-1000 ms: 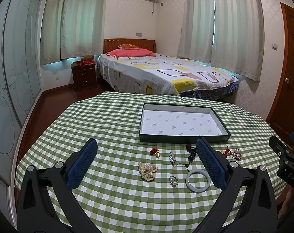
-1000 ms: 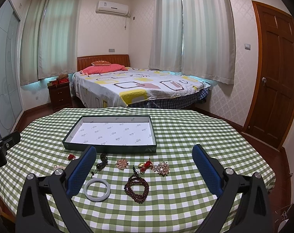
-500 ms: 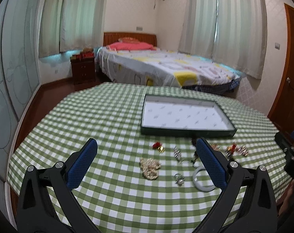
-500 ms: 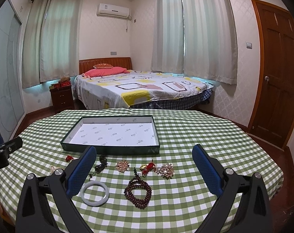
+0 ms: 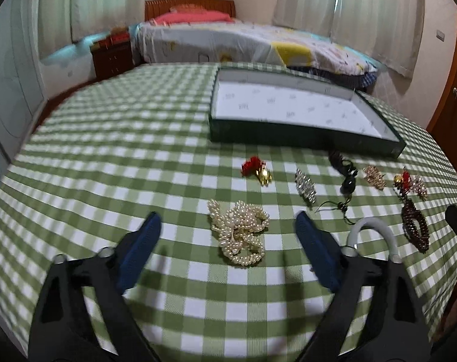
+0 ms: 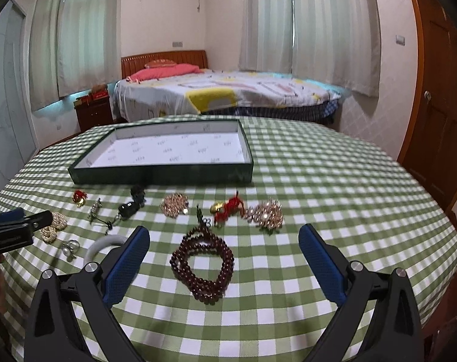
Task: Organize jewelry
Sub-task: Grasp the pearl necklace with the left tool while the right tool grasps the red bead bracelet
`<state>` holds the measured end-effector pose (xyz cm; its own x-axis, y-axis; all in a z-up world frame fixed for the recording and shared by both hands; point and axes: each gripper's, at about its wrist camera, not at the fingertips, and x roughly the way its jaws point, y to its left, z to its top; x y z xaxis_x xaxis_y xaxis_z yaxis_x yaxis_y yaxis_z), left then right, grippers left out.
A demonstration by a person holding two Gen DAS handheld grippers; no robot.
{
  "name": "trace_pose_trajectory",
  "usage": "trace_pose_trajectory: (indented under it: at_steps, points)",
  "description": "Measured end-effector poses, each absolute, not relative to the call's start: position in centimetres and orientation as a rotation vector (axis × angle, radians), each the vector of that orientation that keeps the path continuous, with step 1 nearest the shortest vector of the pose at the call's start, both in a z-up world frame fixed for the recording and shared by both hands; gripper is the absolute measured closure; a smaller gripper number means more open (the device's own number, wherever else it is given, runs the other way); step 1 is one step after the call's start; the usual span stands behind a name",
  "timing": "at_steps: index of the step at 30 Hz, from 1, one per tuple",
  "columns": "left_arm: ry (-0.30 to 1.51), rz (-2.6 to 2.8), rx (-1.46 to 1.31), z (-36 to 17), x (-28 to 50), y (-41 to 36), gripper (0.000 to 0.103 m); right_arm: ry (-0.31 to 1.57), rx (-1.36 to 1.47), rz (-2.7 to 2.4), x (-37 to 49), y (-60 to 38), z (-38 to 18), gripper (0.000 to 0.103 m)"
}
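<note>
Tools frame both views, each with two blue-padded fingers reaching out over the green-checked table (image 5: 107,138). The left tool (image 5: 228,235) has its jaws apart and closing, with the heap of pearl strands (image 5: 239,232) lying on the cloth between the pads, which do not touch it. The right tool (image 6: 224,246) stands wide apart, nothing pressed between its pads; the dark red bead bracelet (image 6: 202,267) lies coiled on the cloth in the gap. Just right of the left tool's right finger (image 5: 314,250) a pale bangle (image 5: 373,224) shows as an arc, partly hidden behind the tool's frame. Beyond the pearls lie a red and gold ornament (image 5: 255,170), a silver rhinestone clip (image 5: 305,185) and a black pendant on a dark cord (image 5: 347,181), with a rose-gold brooch (image 5: 375,176) farther right. In the right wrist view a small ring with a pearl (image 6: 70,247) lies near the bangle, and past the bracelet sit a red tasselled charm (image 6: 228,208) and a sparkling brooch (image 6: 266,212) just beside each other. The left tool's side pokes in at that view's left edge, over the pearls. Behind the row of jewelry stands a shallow dark green tray (image 6: 156,176) with a white printed lining. Past the table are a bed (image 6: 228,96) with a patterned cover, curtains and a wooden door (image 6: 439,90).
</note>
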<state>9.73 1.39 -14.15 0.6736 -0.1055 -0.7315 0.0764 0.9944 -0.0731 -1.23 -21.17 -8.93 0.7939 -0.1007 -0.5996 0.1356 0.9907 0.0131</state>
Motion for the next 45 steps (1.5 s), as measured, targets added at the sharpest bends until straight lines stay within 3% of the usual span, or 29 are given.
trace_pose_trajectory:
  at_steps: [13, 17, 19, 21, 22, 28, 30, 33, 45]
  points:
    - [0.890, -0.097, 0.041, -16.0, 11.6, 0.8, 0.023, 0.768, 0.065, -0.084, 1.2, -20.9, -11.5, 0.007]
    - [0.884, -0.092, 0.038, -15.9, 11.6, 1.1, 0.030, 0.791, 0.068, -0.079, 1.9, -20.9, -12.0, 0.008]
    - [0.876, -0.081, 0.034, -15.7, 11.4, 1.1, 0.036, 0.806, 0.065, -0.077, 2.1, -20.9, -12.3, 0.011]
    - [0.869, -0.077, 0.033, -15.7, 11.2, 1.1, 0.045, 0.826, 0.063, -0.071, 2.3, -20.8, -12.6, 0.038]
    - [0.863, -0.083, 0.032, -15.7, 11.1, 1.1, 0.047, 0.840, 0.064, -0.062, 2.4, -20.7, -12.9, 0.045]
    - [0.845, -0.116, 0.045, -15.5, 10.3, 0.4, 0.070, 0.843, 0.046, -0.045, 2.0, -20.3, -13.0, 0.051]
    - [0.842, -0.128, 0.046, -15.5, 10.3, 0.2, 0.078, 0.838, 0.047, -0.019, 1.7, -20.1, -12.9, 0.064]
    - [0.839, -0.136, 0.038, -15.5, 10.1, 0.2, 0.079, 0.838, 0.063, 0.014, 1.5, -20.0, -12.8, 0.082]
    - [0.823, -0.144, -0.014, -14.2, 9.3, 0.7, 0.082, 0.796, 0.112, 0.028, 0.8, -20.3, -11.0, 0.084]
